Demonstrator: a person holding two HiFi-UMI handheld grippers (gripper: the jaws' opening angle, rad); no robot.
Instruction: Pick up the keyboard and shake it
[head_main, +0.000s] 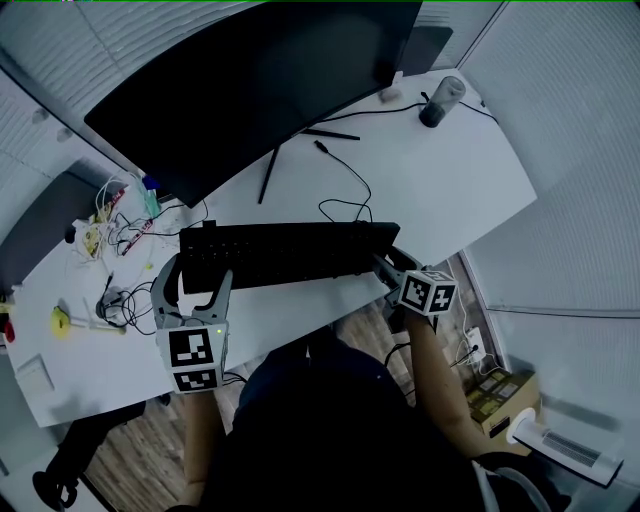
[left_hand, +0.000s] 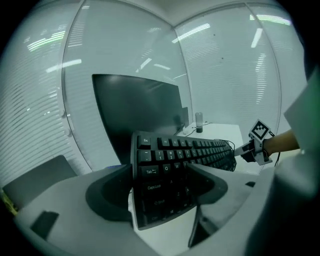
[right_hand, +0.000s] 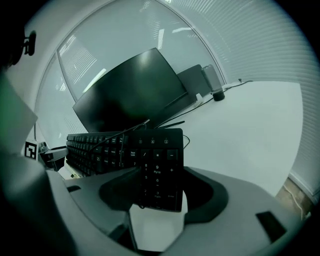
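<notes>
The black keyboard (head_main: 290, 255) lies with its long axis running left to right across the person's front, over the near part of the white desk (head_main: 450, 190), close to its front edge and in front of the big dark monitor (head_main: 260, 90). The left gripper (head_main: 198, 275) has its jaws closed onto the keyboard's left end; in the left gripper view the Esc, Tab and Caps Lock keys sit between the two jaws (left_hand: 160, 172), one jaw on the key face and the other behind the board. From there the keyboard (left_hand: 175, 165) stretches away to the right, toward the right gripper (left_hand: 255, 147) at its far end. The right gripper (head_main: 392, 265) is clamped the same way on the number-pad end, and in the right gripper view that end stands between its jaws (right_hand: 155, 175), with the rest of the keyboard (right_hand: 100, 147) running off to the left toward the left gripper (right_hand: 42, 152). In both gripper views the key face is turned toward the camera, so the board looks tipped up rather than flat. Whether it is clear of the desk cannot be told. A thin black cable (head_main: 345, 175) trails over the desk behind it, and a dark cup (head_main: 441, 102) stands at the far right corner.
</notes>
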